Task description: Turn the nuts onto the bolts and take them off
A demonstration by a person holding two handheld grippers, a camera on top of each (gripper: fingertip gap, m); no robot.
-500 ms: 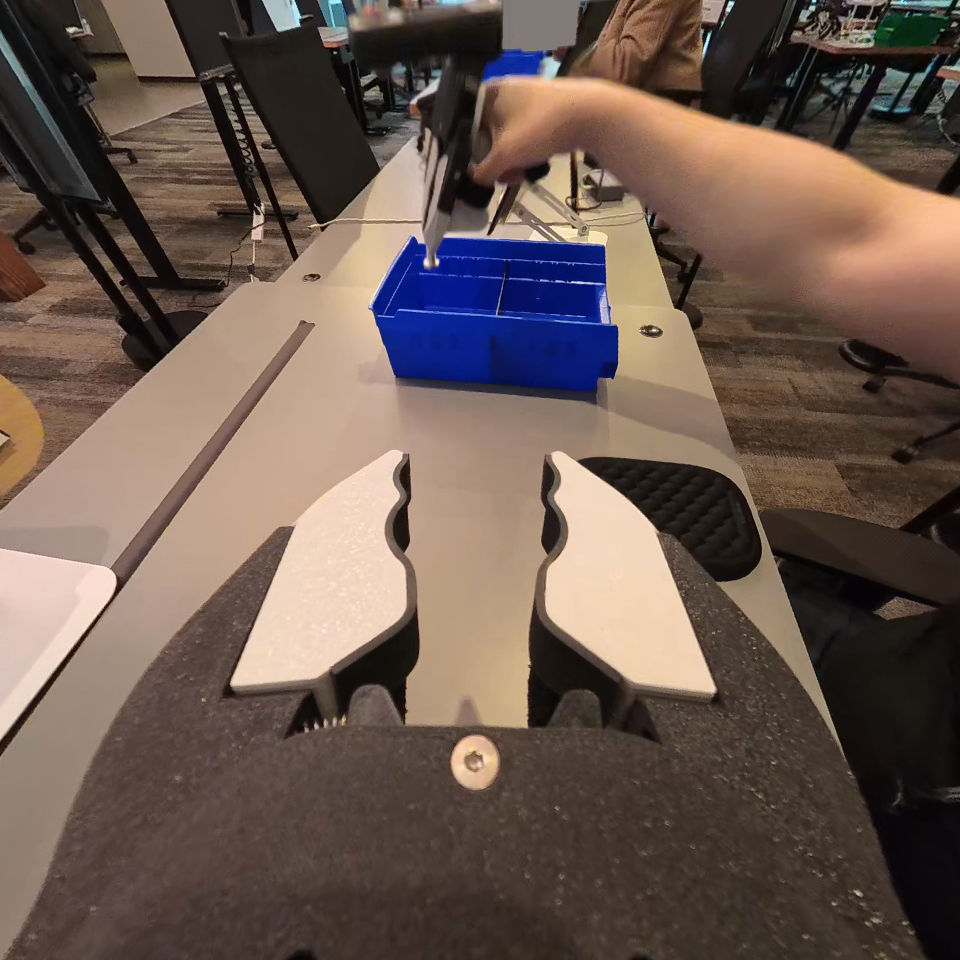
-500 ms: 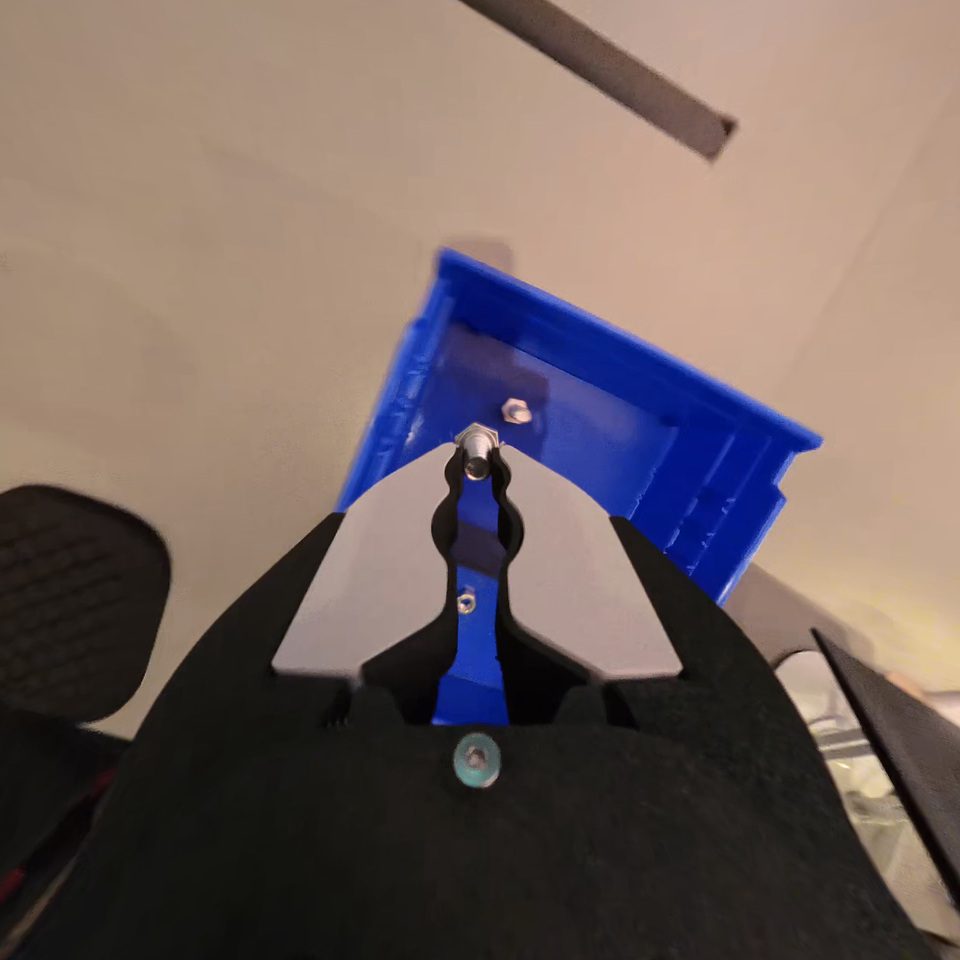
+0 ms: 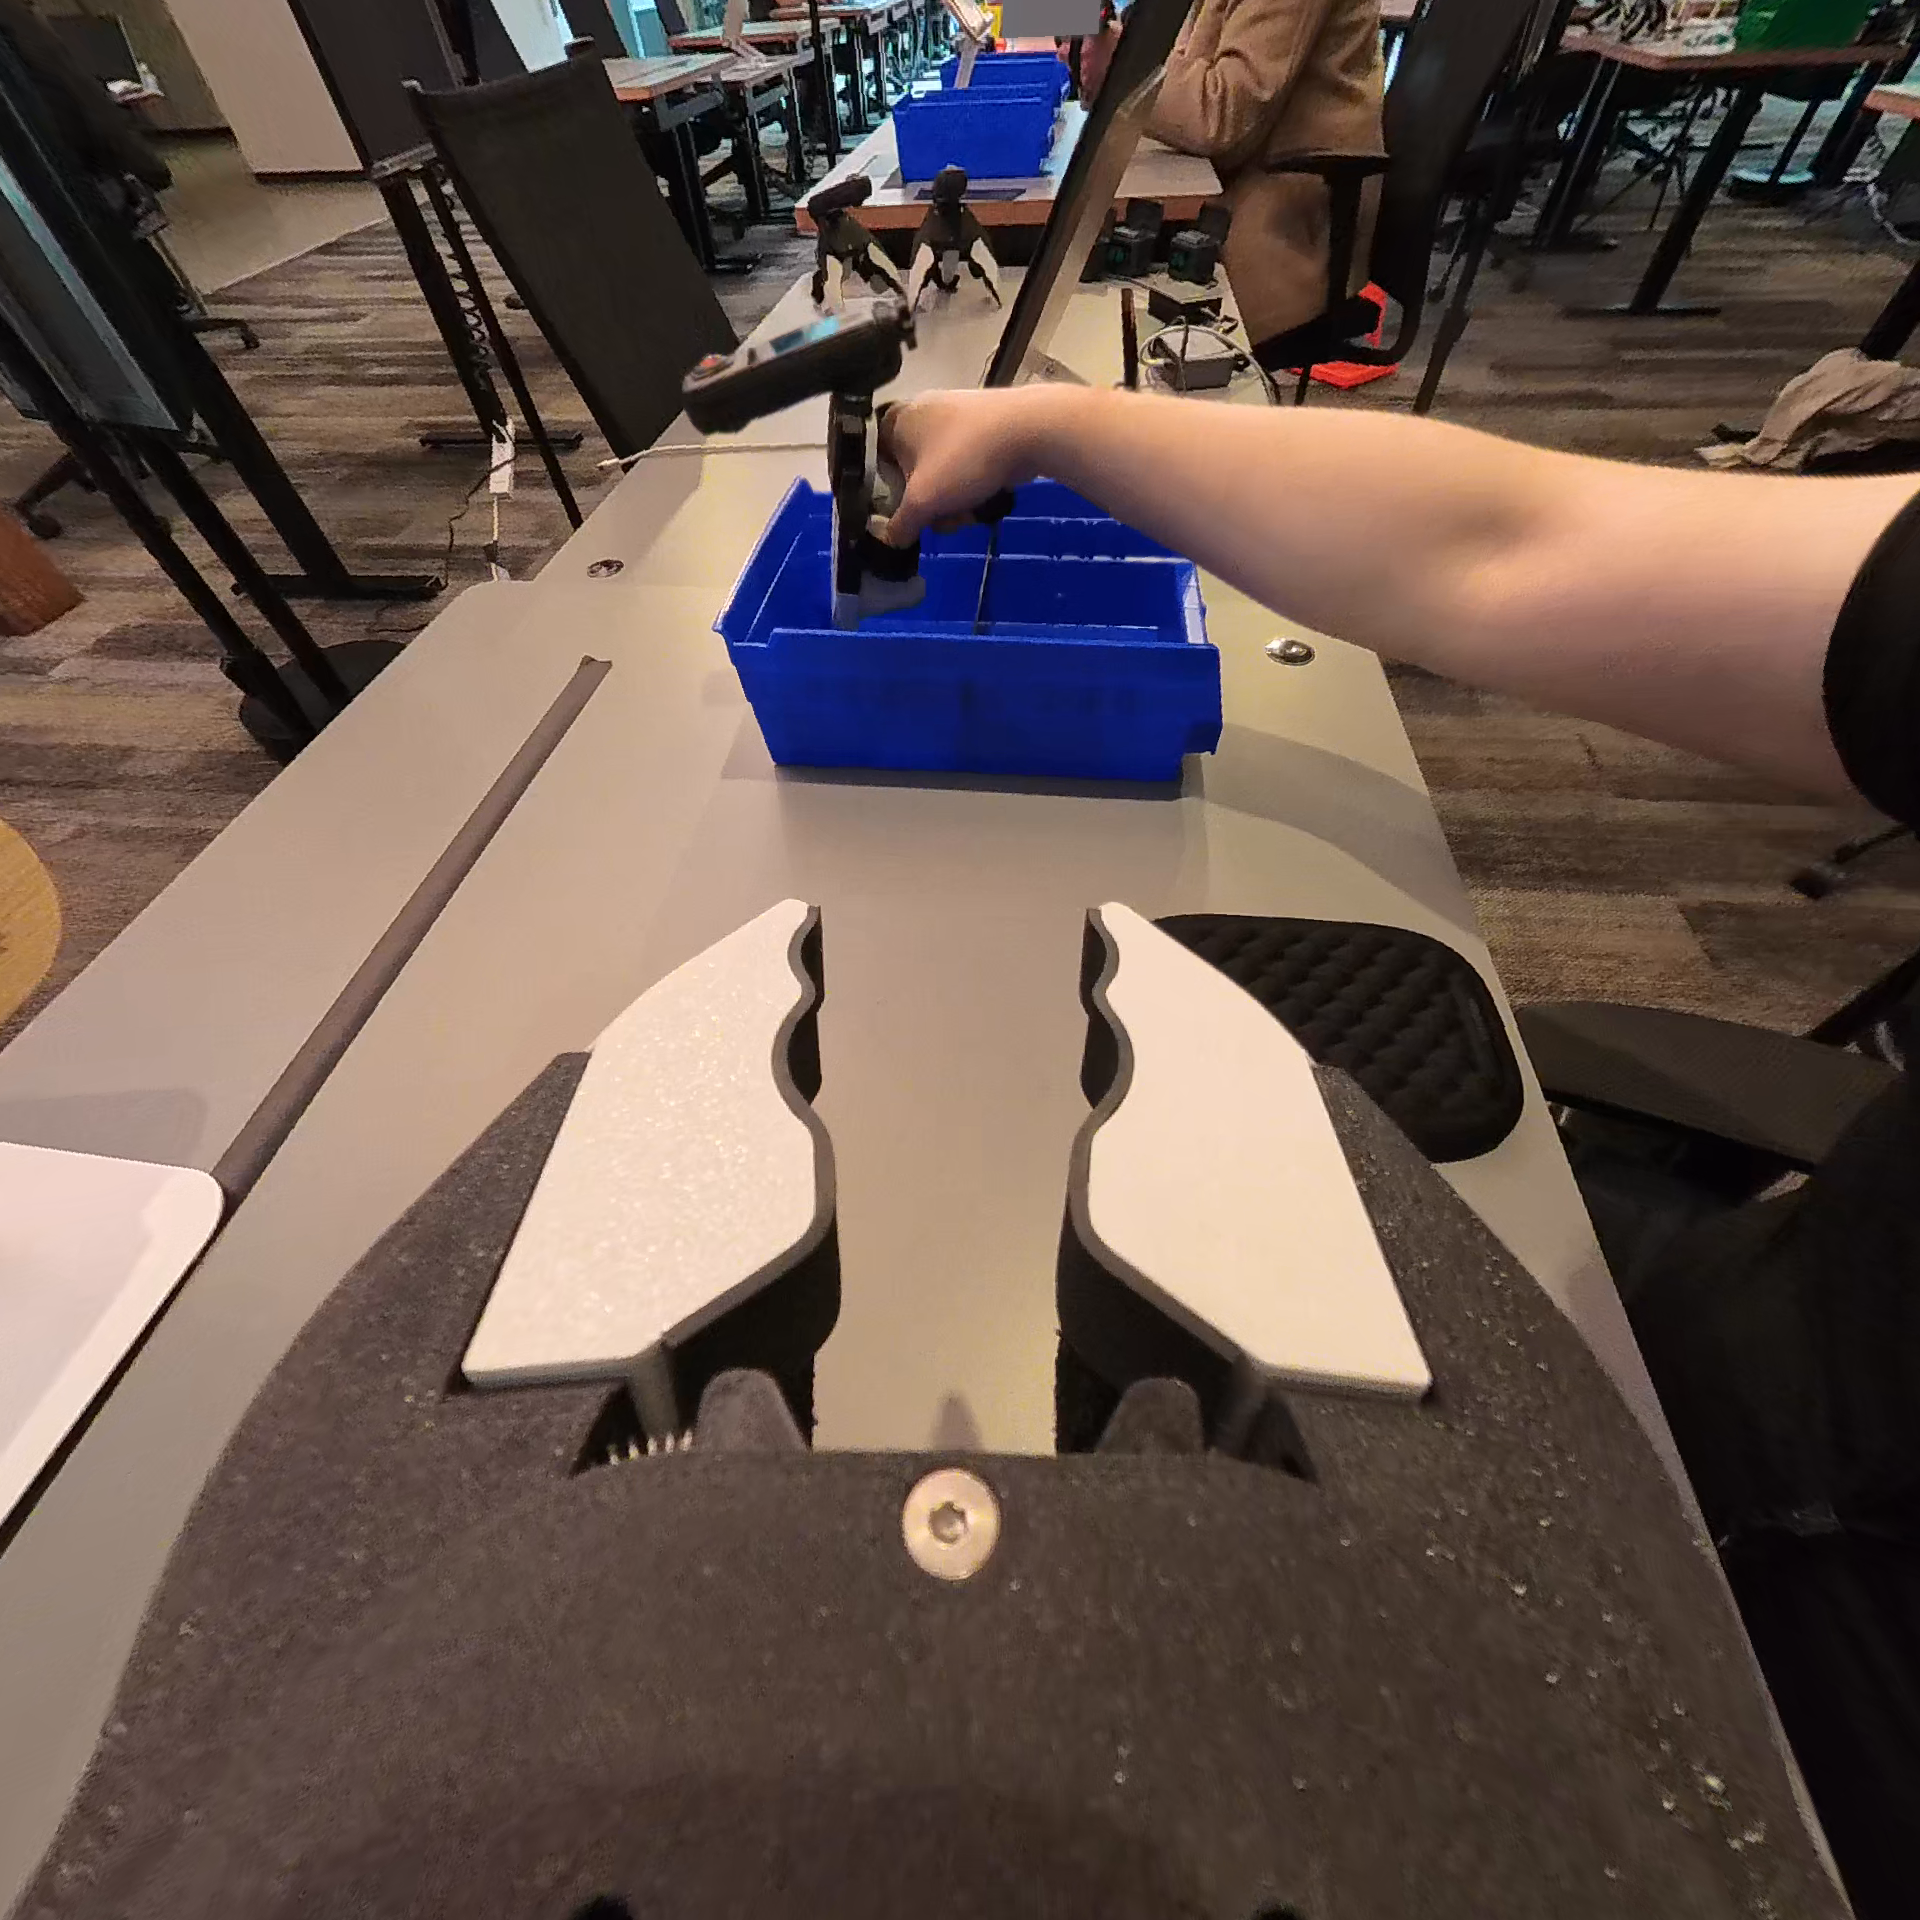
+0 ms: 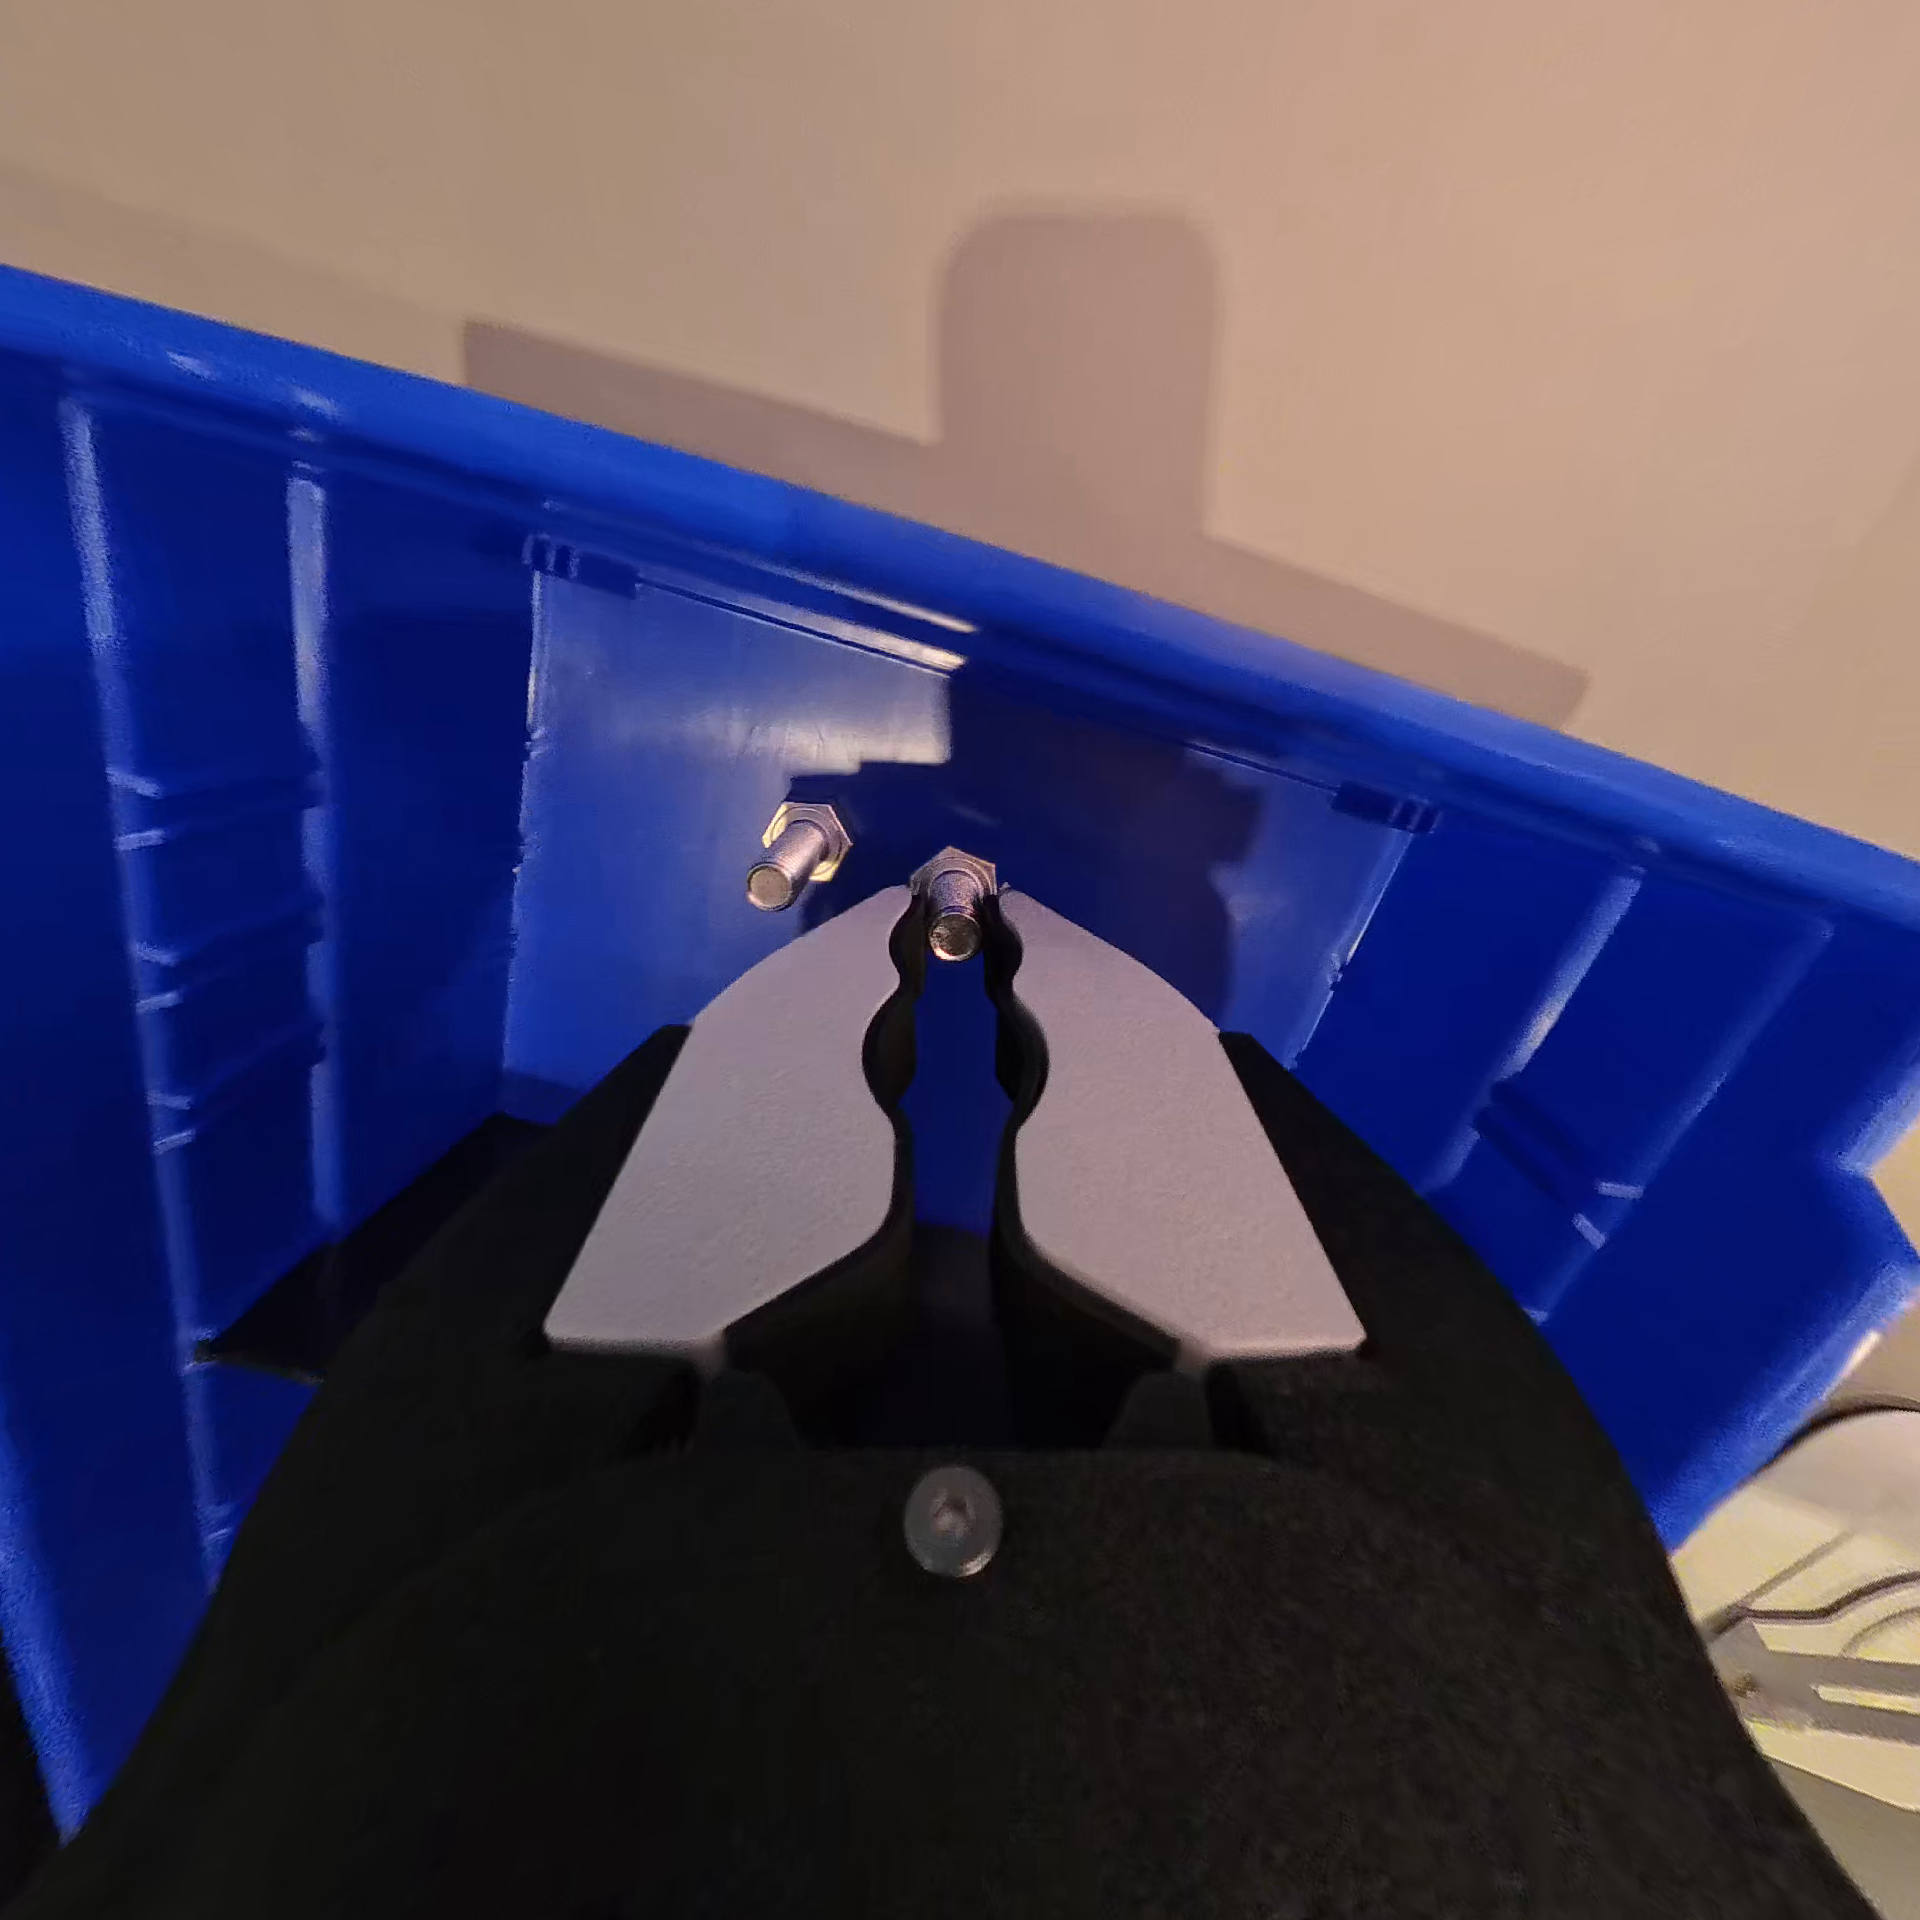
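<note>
Right gripper: your right gripper (image 4: pixel 956 902) is down inside the blue plastic divided bin (image 4: pixel 1039 582), fingertips clenched on the shank of a short silver hex-head bolt (image 4: pixel 952 902).
Held bolt axis: long axis runs along your fingers; hex head points at the bin floor, flat shank end faces back at the camera.
Second bolt: another short silver hex-head bolt (image 4: pixel 798 854) stands just beside it to the left, head on the floor, shank end tilted up toward the camera; the two bolts are apart.
Where: both sit in the bin's left compartment seen from the left wrist view, near the far wall.
Left gripper: your left gripper (image 3: pixel 951 940) hangs over the grey table (image 3: pixel 540 935) with its jaws spread wide and nothing between them, well short of the bin (image 3: pixel 977 707).
Hand: your right hand (image 3: pixel 940 457) holds the right gripper (image 3: pixel 850 613) upright, tips below the rim.
Change from half a second ago: the right gripper was above the bin's rim and has dropped into it; the bin now fills the right wrist view; the left gripper has kept its place.
</note>
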